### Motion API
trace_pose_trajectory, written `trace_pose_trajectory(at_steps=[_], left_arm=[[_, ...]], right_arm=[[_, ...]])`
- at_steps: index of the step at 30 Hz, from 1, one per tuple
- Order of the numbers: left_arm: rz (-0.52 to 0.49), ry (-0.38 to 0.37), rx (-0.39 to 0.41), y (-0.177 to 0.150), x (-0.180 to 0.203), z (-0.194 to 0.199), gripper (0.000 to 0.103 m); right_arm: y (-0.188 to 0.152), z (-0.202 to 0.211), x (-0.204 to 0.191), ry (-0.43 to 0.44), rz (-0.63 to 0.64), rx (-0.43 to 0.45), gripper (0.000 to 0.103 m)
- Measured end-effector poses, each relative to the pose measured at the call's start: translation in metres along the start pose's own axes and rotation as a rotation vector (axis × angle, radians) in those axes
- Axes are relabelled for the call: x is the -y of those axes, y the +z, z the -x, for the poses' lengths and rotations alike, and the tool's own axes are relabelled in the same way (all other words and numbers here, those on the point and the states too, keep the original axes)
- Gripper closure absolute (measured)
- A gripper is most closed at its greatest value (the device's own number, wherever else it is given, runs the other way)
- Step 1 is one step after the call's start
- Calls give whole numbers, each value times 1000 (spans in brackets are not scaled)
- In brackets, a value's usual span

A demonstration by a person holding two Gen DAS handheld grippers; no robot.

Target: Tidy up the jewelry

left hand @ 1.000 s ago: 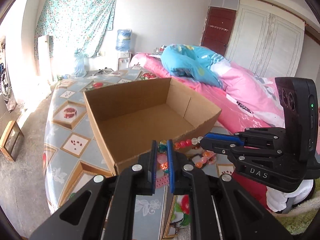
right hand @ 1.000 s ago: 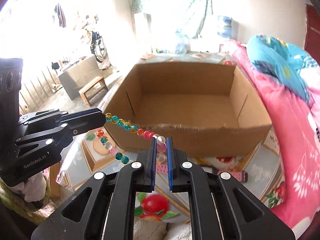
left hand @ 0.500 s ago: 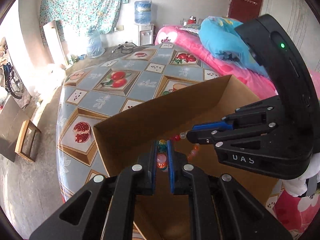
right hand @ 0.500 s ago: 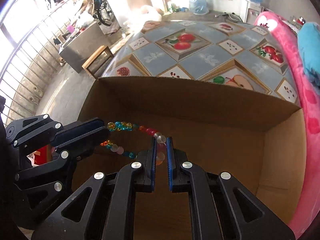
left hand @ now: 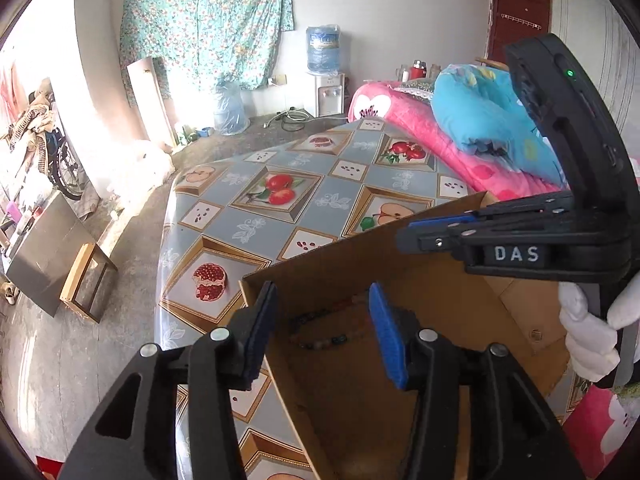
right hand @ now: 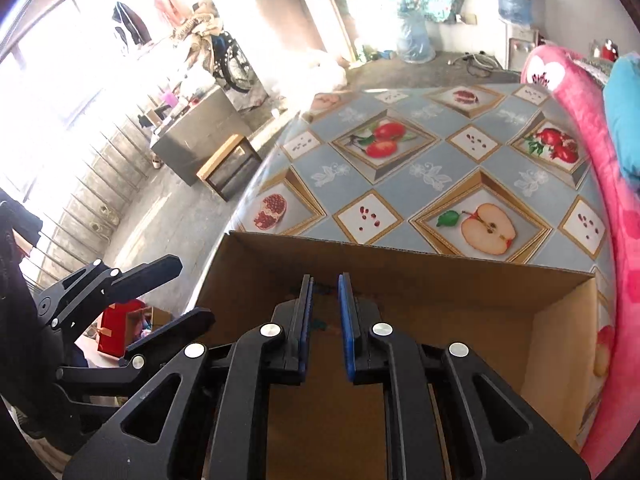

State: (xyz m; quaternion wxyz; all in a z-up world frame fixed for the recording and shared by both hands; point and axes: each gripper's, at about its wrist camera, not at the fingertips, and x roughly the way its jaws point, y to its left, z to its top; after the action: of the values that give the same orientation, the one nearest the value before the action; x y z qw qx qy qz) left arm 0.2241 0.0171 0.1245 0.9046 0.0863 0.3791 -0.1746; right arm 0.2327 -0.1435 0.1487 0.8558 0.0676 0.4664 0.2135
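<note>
Claws are both just opening, empty: left claw (left hand: 322, 330) wide, right claw (right hand: 325, 320) narrowly, bead necklace (left hand: 320, 326) lying blurred in the cardboard box (left hand: 440, 320).

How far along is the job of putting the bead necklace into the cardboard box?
Done: bead necklace lies inside the cardboard box. In hand: nothing; left gripper and right gripper have just been opening, empty. Left: any other jewelry is out of view.
</note>
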Motion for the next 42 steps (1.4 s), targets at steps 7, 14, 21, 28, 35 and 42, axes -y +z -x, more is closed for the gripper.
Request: trace_pose_trajectory(at_steps=[7, 14, 21, 28, 35, 42], left_arm=[[96, -38, 180, -70, 8, 94, 24], [49, -57, -76, -177, 57, 57, 19], [35, 34, -207, -228, 81, 2, 19], [-22, 111, -180, -230, 91, -3, 6], [12, 74, -217, -226, 80, -7, 4], [75, 56, -231, -225, 71, -9, 4]], right_arm=[[-105, 133, -9, 8, 5, 348, 50], [-233, 91, -3, -206, -60, 149, 43], [-285, 38, -6, -372, -50, 56, 43], [-285, 23, -12, -394, 12, 58, 14], [-265, 15, -6, -384, 0, -9, 8], [-253, 30, 33, -207, -82, 33, 8]])
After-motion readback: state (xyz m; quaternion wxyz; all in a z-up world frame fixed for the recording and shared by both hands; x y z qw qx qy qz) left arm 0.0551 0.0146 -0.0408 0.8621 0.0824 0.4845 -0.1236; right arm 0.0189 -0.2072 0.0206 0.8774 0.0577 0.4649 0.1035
